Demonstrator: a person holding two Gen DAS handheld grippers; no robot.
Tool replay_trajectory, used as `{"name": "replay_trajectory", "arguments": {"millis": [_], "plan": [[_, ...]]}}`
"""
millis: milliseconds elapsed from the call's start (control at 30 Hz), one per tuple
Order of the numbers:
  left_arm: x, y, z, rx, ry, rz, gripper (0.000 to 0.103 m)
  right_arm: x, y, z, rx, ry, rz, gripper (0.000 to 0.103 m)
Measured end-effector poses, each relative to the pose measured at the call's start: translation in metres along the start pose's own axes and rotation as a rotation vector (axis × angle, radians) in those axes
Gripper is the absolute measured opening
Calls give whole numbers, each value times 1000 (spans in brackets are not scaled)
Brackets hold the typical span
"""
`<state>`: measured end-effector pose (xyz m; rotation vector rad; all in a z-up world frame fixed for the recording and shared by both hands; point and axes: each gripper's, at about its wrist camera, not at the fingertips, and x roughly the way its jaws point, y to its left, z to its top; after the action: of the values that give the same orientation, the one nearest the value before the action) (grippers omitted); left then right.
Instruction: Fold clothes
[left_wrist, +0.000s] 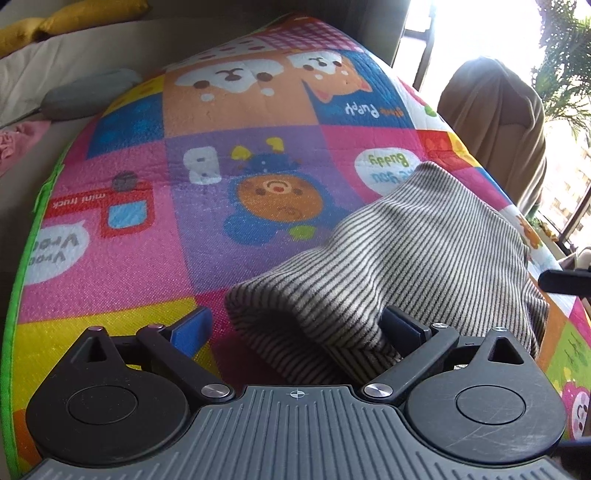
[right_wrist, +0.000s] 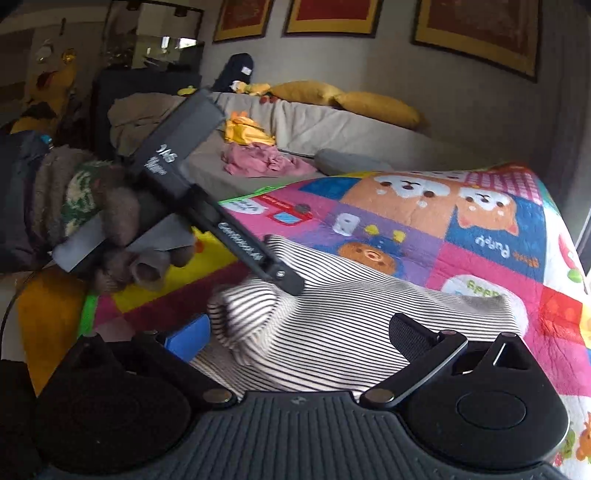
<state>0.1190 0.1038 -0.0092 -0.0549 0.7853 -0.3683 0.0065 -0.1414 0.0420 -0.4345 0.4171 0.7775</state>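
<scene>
A black-and-white striped garment (left_wrist: 413, 258) lies bunched on a colourful cartoon play mat (left_wrist: 155, 236). My left gripper (left_wrist: 297, 326) stands open and wide. The garment's rolled edge sits between its jaws and leans on the right finger, while the blue left pad (left_wrist: 192, 328) is clear of the cloth. In the right wrist view the same striped garment (right_wrist: 351, 317) spreads under my right gripper (right_wrist: 299, 334), which is open wide, with cloth between the jaws and neither pad pressing. A gloved hand (right_wrist: 122, 221) holds the left gripper (right_wrist: 280, 275), tip down on the garment.
A beige sofa (right_wrist: 332, 125) with yellow cushions (right_wrist: 376, 105) runs behind the mat. A pink cloth (right_wrist: 266, 162) and a grey pillow (right_wrist: 351, 160) lie on it. A brown draped chair (left_wrist: 495, 122) stands by a bright window. The mat's green edge (left_wrist: 22, 266) runs along the left.
</scene>
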Motion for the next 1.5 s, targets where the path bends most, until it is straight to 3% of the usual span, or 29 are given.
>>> {"name": "replay_trajectory", "arguments": {"millis": [133,267,467,600,800,933,1167,1267,1367,1500], "plan": [[-4,-2,-3,-11,0,-4,99,23,32,-2,-128,34,-20,103],[-12,-3,-11,-15,-4,-24,99,25,34,-3,-152,66,-33,103],[-24,-8,-22,-39,-7,-63,99,8,16,-13,-191,115,-131,103],[-33,-20,-33,-13,-4,-121,99,-13,5,-24,-161,146,-138,103],[-48,-24,-48,3,-1,-121,99,-41,8,-37,-199,160,-85,103],[-55,-22,-54,6,-2,-95,99,-58,-10,-24,-121,100,-74,103],[-68,-20,-51,7,-35,-48,99,-44,-48,5,115,-51,-226,103],[-71,-15,-51,0,-33,-2,99,-13,-45,-3,113,11,-263,103],[-74,-7,-54,-11,-26,58,99,12,-30,-22,43,134,-229,103],[-80,9,-59,-59,-29,120,99,1,-18,-21,-43,103,-246,103]]}}
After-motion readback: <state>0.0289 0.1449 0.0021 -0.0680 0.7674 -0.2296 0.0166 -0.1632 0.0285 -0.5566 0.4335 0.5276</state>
